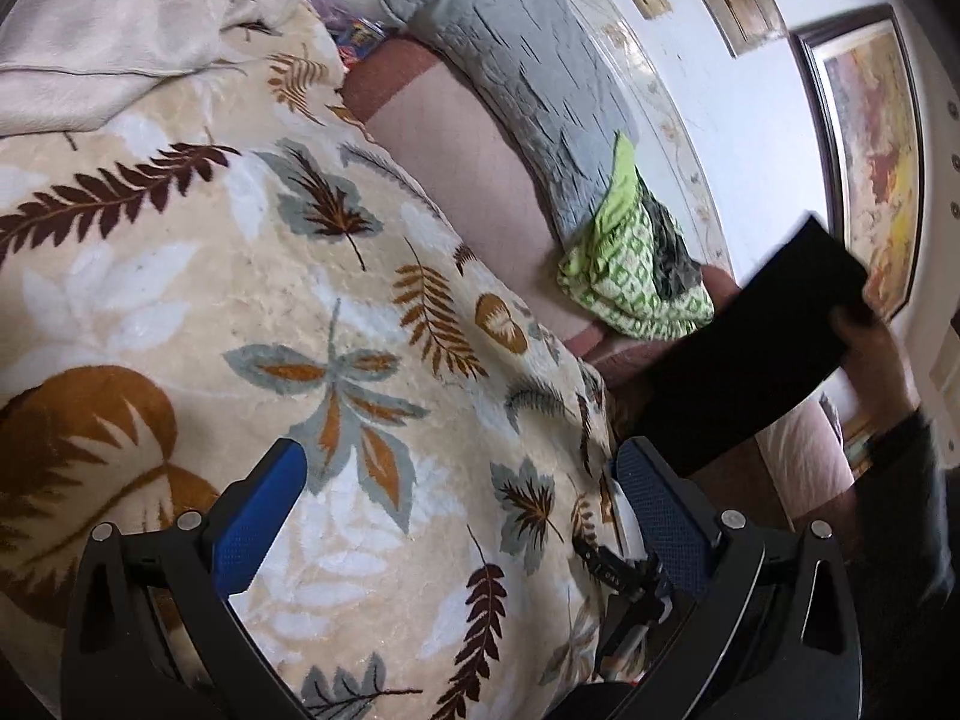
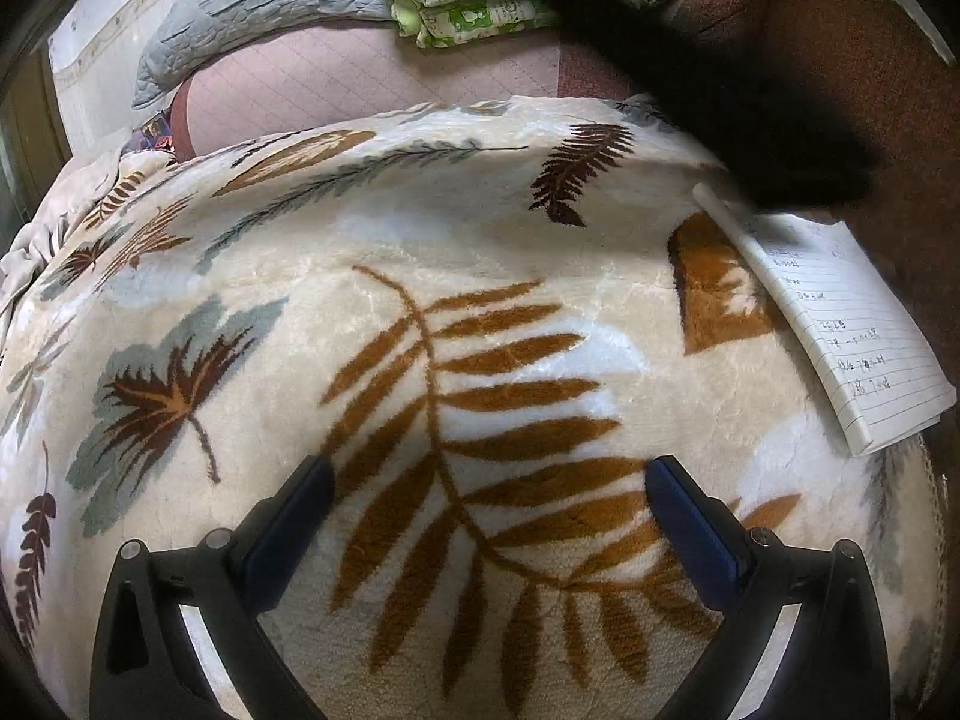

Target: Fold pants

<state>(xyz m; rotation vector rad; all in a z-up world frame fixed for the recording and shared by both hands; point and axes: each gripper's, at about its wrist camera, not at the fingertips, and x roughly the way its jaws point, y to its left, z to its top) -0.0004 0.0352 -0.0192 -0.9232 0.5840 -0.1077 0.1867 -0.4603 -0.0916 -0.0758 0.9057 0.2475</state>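
A flat black folded piece of cloth [image 1: 762, 354], apparently the pants, is held up in the air at the right by a person's hand [image 1: 870, 336], above the edge of the bed. In the right wrist view it is a blurred dark mass [image 2: 750, 108] at the upper right. My left gripper [image 1: 465, 456] is open over the leaf-patterned blanket [image 1: 240, 300], with nothing between its blue pads. My right gripper [image 2: 489, 468] is open too, low over the same blanket [image 2: 420, 240], with only the blanket between its fingers. Neither gripper touches the black cloth.
A lined notepad [image 2: 840, 324] lies on the blanket's right edge. At the far side are a grey quilted pillow [image 1: 528, 60] and a green-patterned cloth [image 1: 636, 276] on a pink sheet [image 1: 468, 162]. A white blanket [image 1: 108, 30] is bunched at the upper left. Framed pictures [image 1: 870, 162] hang on the wall.
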